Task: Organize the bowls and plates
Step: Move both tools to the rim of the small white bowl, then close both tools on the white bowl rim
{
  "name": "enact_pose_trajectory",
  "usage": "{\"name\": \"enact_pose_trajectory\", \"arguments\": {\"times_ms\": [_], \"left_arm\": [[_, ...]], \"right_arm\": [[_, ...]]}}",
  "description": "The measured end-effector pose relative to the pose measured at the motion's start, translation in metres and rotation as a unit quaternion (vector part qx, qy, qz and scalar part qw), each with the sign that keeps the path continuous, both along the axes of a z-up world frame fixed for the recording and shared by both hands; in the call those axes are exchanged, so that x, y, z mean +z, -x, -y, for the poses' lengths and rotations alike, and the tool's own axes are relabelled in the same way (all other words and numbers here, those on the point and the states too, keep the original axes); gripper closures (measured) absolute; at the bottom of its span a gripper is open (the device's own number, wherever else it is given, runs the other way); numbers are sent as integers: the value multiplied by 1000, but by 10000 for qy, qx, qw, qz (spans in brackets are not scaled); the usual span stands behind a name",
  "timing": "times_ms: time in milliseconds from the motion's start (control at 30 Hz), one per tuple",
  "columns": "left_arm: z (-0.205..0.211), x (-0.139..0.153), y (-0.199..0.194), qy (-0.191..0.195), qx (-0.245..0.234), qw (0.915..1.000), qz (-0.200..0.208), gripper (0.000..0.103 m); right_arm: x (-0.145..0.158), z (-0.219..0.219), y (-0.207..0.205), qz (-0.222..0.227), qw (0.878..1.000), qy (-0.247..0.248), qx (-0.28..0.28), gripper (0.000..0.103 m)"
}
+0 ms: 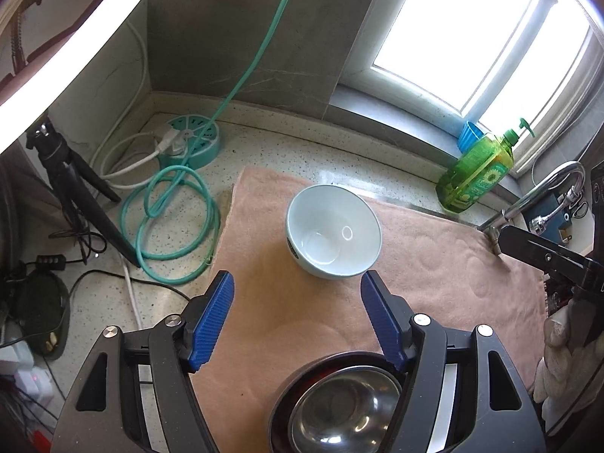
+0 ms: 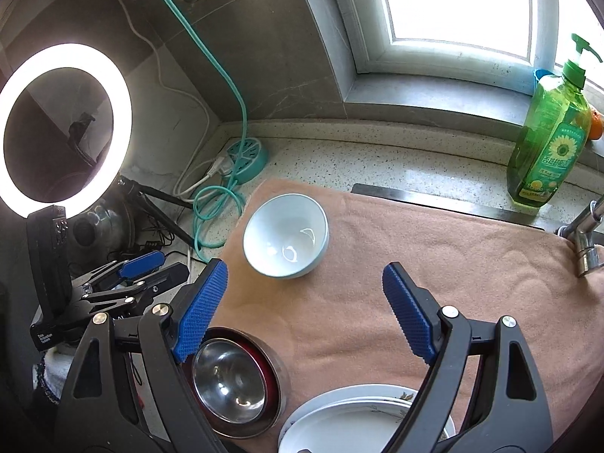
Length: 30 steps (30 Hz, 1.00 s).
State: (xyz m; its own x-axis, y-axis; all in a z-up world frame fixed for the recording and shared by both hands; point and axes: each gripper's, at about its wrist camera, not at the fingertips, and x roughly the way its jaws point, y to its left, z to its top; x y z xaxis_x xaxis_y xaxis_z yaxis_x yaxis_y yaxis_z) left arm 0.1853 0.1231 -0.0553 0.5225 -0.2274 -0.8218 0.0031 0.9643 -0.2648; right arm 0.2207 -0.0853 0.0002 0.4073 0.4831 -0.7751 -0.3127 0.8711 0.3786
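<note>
Left gripper [image 1: 297,283] spread wide, blue ribbed pads [image 1: 212,321] apart, nothing between them. Straight ahead, just beyond the fingertips and slightly toward the right pad: white ceramic bowl [image 1: 334,231], upright, mouth up, alone on the pink towel [image 1: 434,264]. Round, so no long axis to line up with; only the rim to catch. Close beneath and behind the left gripper's right pad: steel bowl [image 1: 345,411] nested inside a dark red-lined bowl [image 1: 332,364].

Right gripper [image 2: 304,277] likewise open and empty, hovering over the same towel. From there the white bowl [image 2: 285,236] lies ahead and to the left, nearer the left pad [image 2: 200,309] than the right. Stack of white plates [image 2: 358,419] directly below, nested steel bowl [image 2: 228,387] at lower left.

Judged from both views: left gripper the nearer and better centred on the white bowl, probably the one to take it toward the nested pair. No obstacle between fingertips and bowl.

Around: green dish-soap bottle [image 2: 547,143] by the window sill, faucet [image 2: 583,234] at the far right, teal hose [image 1: 173,222] coiled on the speckled countertop [image 1: 287,143], lit ring light [image 2: 66,128] at left, all well away from the approach path.
</note>
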Motion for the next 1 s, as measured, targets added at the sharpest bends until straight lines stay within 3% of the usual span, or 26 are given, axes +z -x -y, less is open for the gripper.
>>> {"name": "enact_pose_trajectory", "arguments": {"times_ms": [233,300,433,533,600,733,800,1000], "left_arm": [[-8,-24,-37,370,89,9988,-307,37],[-11,-33,-47,512,120,9976,-447,43],[-13,-47,-64,693,118,9954,-647,53],[-18,-56,-73,922,194,9923,-808,66],[-18,-60,-77,939,188,9917,-862,74],[-19,-67,-82,958,191,9908,-932,76],[-19,-70,-84,984,167,9902,-979,83],[-19,-76,-88,979,164,9900,-1005,88]], "right_arm": [[-37,1,-38,-653,9969,-386,-188,16],[-48,0,-47,-831,9953,-438,-240,18],[-68,-3,-63,-1159,9913,-549,-293,31],[-83,-7,-71,-1379,9883,-593,-276,46],[-90,-11,-75,-1464,9872,-584,-258,48],[-103,-18,-83,-1604,9853,-536,-237,64],[-108,-22,-85,-1661,9844,-538,-223,65],[-114,-30,-89,-1678,9848,-415,-160,80]]}}
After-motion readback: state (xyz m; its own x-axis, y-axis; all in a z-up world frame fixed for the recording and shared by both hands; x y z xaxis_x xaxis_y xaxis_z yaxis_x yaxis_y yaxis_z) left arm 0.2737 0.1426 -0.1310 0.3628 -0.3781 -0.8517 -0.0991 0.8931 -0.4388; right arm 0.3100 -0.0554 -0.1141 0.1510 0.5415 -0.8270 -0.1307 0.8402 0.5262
